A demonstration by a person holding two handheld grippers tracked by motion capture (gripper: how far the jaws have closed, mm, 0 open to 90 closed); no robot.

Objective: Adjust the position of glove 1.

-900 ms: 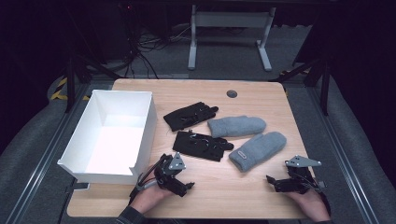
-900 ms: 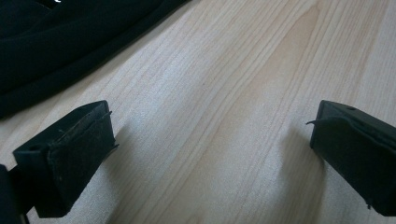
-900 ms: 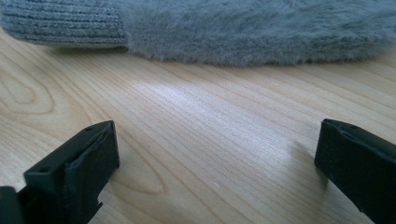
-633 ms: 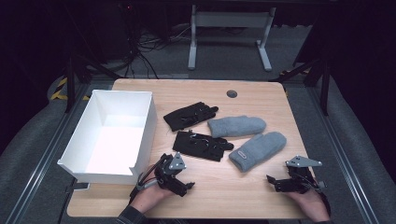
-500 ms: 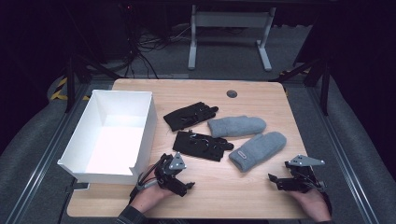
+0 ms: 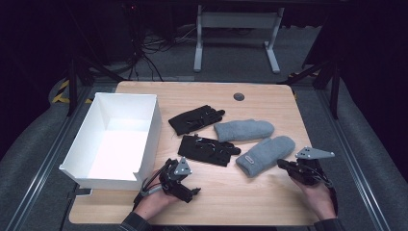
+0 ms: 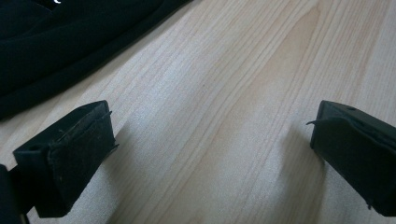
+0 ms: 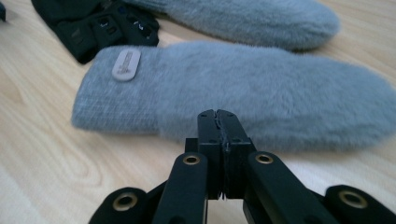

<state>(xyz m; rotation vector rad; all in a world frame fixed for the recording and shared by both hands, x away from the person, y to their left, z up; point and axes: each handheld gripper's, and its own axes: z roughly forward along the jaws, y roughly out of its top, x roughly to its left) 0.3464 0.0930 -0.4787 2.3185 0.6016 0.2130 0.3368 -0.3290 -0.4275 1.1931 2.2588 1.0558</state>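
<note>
Two grey mittens and two black gloves lie mid-table. The near mitten (image 6: pixel 265 155) (image 8: pixel 243 93) lies just ahead of my right gripper (image 6: pixel 283 165) (image 8: pixel 218 116), whose jaws are pressed together with nothing between them, tips a little short of the fleece. Beyond it is the far mitten (image 6: pixel 244 129) (image 8: pixel 247 18). My left gripper (image 6: pixel 185 185) (image 7: pixel 210 140) rests open over bare wood, its jaws wide apart. The near black glove (image 6: pixel 207 150) (image 7: pixel 70 32) (image 8: pixel 93 25) lies just past it. The other black glove (image 6: pixel 195 119) sits further back.
A white open box (image 6: pixel 153 126) stands at the table's left, close beside my left hand. A dark round grommet (image 6: pixel 238 96) sits near the far edge. The wooden table (image 6: pixel 240 202) has bare room along its front between my hands.
</note>
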